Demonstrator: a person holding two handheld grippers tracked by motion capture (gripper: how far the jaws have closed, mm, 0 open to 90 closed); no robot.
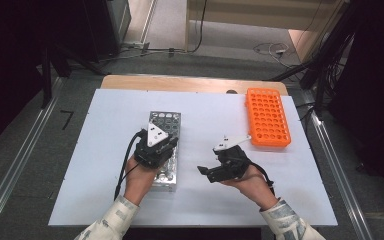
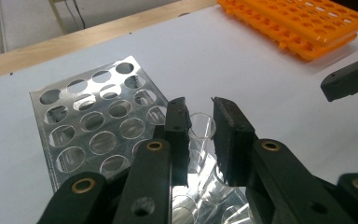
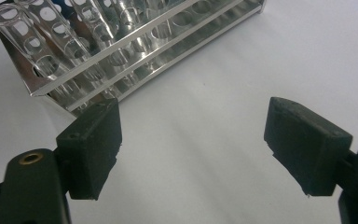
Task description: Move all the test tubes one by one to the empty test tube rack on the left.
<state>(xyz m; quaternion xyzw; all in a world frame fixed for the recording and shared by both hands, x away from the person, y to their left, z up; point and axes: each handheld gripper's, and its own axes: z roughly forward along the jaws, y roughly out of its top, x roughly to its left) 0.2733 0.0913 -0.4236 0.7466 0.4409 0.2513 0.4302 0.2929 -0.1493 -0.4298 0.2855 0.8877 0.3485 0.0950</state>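
The left gripper (image 2: 199, 135) is seen with its jaws drawn in close around a clear glass tube (image 2: 201, 127), whose open rim stands up between the two black pads. The pads appear pressed against the tube's sides, though the exact contact is partly masked by the pads themselves. The tube is held over the metal rack (image 2: 93, 130), at that rack's end nearest the person, where further clear tubes (image 2: 200, 186) are glimpsed below the jaws as blurred, bright shapes that cannot be counted. In the high view the left gripper (image 1: 167, 145) is placed over the near half of the metal rack (image 1: 165, 120), which lies left of the middle of the white desk (image 1: 105, 150), and the tube is hidden there beneath the gripper's body.

The right gripper (image 3: 193, 149) is held with its jaws spread wide, and nothing is gripped or touched between them; bare desk surface is seen in the gap. In the high view it (image 1: 202, 172) is held right of the metal rack, toward the desk's near edge. An orange rack (image 1: 266, 117) is set near the far right corner of the desk. In the right gripper view the metal rack (image 3: 135, 51) is cut off by the top and left edges.
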